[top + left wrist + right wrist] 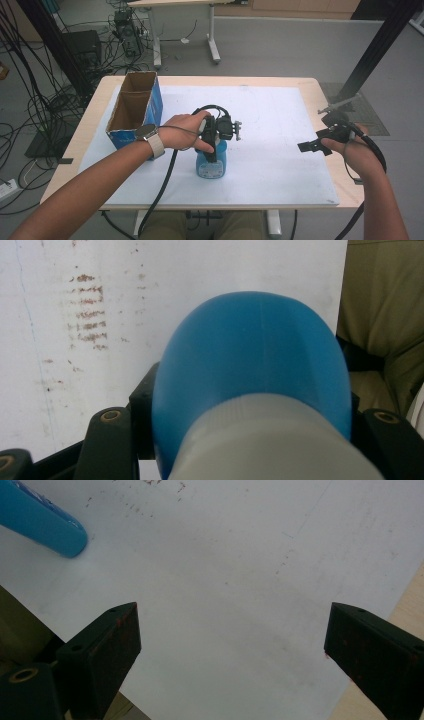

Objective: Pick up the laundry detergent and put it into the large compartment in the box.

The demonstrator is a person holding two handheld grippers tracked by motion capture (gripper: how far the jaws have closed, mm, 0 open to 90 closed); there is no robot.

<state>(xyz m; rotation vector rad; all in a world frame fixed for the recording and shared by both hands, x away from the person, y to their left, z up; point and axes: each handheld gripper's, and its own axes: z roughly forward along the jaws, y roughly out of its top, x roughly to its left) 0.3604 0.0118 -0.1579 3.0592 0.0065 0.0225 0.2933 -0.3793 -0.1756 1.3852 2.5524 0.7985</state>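
I see the light wooden bench [80,145] covered across most of its top by a large white board [280,130]. Near the far left corner of that board stands an open blue cardboard box [134,107] with two brown compartments, both showing bare inner walls. A blue plastic bottle with a pale grey neck [212,164] stands upright on the white board, a little toward the near edge and roughly midway between the left and right edges. My left gripper [216,145] comes down on it from above, and in the left gripper view the jaws sit tight against either side of the bottle [250,385], pinching its rounded blue shoulder. My right gripper [320,142] hovers near the right edge of the bench, well apart from the bottle. In the right gripper view its jaws are spread wide with only white board [240,595] between them, and the bottle [42,522] shows in the upper left corner.
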